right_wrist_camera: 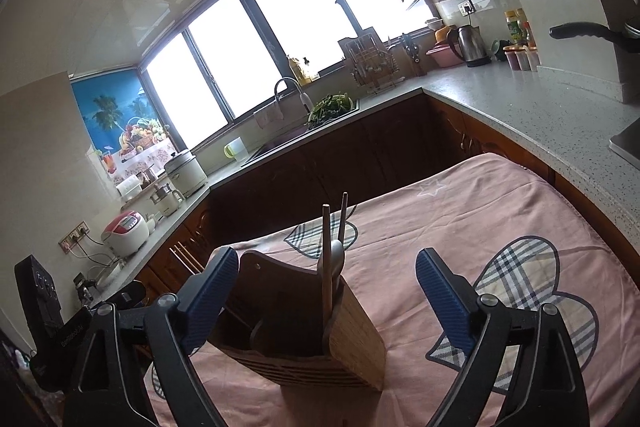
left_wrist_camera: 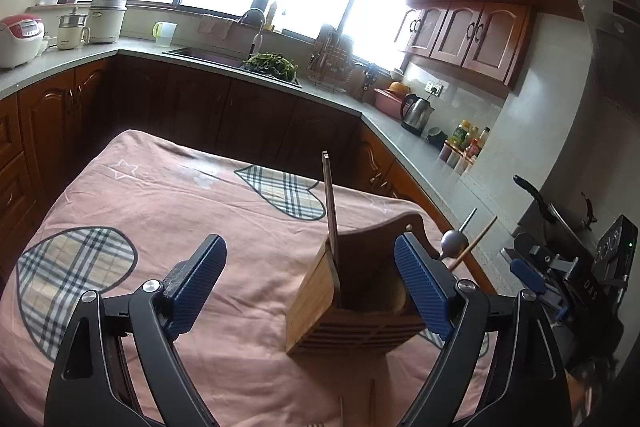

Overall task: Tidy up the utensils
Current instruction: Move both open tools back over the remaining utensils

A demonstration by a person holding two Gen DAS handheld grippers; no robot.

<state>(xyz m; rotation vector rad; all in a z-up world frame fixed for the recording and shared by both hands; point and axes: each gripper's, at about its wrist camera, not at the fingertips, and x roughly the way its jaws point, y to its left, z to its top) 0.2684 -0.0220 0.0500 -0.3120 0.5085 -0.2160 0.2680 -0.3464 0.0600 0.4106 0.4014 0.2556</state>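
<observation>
A wooden utensil holder (left_wrist_camera: 352, 311) stands on the pink cloth-covered table (left_wrist_camera: 168, 211); it also shows in the right wrist view (right_wrist_camera: 316, 331). Chopsticks (left_wrist_camera: 331, 211) stand upright in it, and in the right wrist view chopsticks (right_wrist_camera: 326, 255) and a spoon (right_wrist_camera: 335, 259) stick out of it. A metal spoon (left_wrist_camera: 454, 239) and a wooden stick (left_wrist_camera: 474, 243) show behind its right side. My left gripper (left_wrist_camera: 310, 283) is open and empty, the holder between and beyond its fingers. My right gripper (right_wrist_camera: 324, 295) is open and empty, just in front of the holder.
Thin sticks (left_wrist_camera: 372, 403) lie on the cloth at the near edge. Kitchen counters (right_wrist_camera: 520, 99) wrap around the table, with a sink (left_wrist_camera: 208, 53), kettle (left_wrist_camera: 418, 113), rice cookers (left_wrist_camera: 20, 39) and bottles (left_wrist_camera: 468, 143). The other gripper (left_wrist_camera: 560, 267) shows at right.
</observation>
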